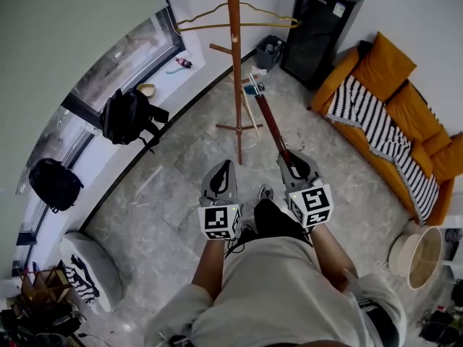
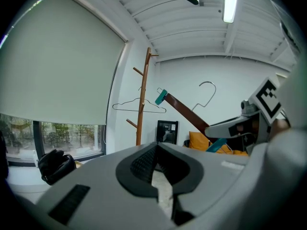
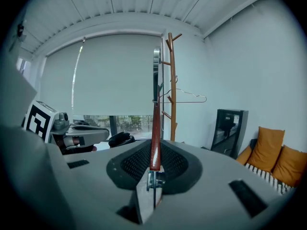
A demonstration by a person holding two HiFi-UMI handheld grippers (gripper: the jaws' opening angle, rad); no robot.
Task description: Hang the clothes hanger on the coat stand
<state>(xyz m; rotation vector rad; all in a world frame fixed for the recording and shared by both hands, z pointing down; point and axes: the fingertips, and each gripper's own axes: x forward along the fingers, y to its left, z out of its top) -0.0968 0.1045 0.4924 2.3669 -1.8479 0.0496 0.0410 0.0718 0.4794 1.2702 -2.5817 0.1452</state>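
right gripper clenched one end of a reddish-brown wooden clothes hanger, which was raised toward the tall wooden coat stand, probably for reach; left gripper was closed and empty.

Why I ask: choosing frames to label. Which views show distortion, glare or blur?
Head view: fisheye bows the window into an arc, light even. Left gripper view: the ceiling lamp blows out white, corners black. Right gripper view: the wooden hanger reads sharp, corners black too.

Orange sofa on grey floor
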